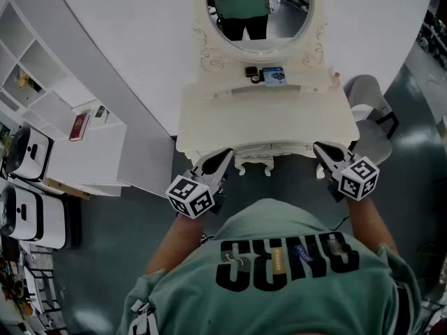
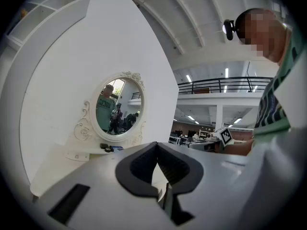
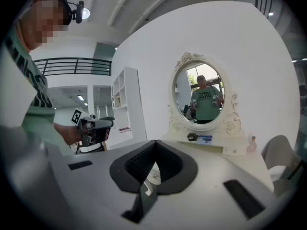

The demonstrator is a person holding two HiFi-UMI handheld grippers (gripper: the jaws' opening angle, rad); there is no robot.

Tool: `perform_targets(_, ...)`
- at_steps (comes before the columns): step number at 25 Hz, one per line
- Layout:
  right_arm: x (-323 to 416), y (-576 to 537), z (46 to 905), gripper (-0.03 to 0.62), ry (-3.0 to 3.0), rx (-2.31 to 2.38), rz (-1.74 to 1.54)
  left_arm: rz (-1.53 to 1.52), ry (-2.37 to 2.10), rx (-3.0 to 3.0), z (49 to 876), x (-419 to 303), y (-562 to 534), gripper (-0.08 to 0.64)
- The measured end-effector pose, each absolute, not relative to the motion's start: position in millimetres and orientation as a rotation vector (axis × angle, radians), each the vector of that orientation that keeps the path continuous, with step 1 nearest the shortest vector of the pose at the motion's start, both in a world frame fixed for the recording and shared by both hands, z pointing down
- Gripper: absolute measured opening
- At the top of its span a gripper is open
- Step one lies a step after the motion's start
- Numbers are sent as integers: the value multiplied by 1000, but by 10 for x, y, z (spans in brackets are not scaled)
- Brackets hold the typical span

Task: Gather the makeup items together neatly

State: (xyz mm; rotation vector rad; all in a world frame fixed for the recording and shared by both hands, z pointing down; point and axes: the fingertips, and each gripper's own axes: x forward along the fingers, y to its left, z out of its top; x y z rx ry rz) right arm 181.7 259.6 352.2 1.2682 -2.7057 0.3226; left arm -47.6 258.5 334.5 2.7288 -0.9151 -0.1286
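Makeup items (image 1: 265, 75) on carved cream vanity (image 1: 265, 121); left gripper (image 1: 226, 153) and right gripper (image 1: 318, 147) both closed, empty

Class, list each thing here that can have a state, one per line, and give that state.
left gripper: shut, nothing between its jaws
right gripper: shut, nothing between its jaws
dark compact: on the shelf under the mirror
blue packet: flat on that shelf, beside the compact
small bottle: upright, right of the shelf
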Motion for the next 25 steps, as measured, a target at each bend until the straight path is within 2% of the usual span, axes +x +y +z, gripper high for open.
perform_targets(25, 1929, 2405, 3571, -6, -2707, 1245, 337, -113, -900, 2717, 3385, -331, 2424, 9)
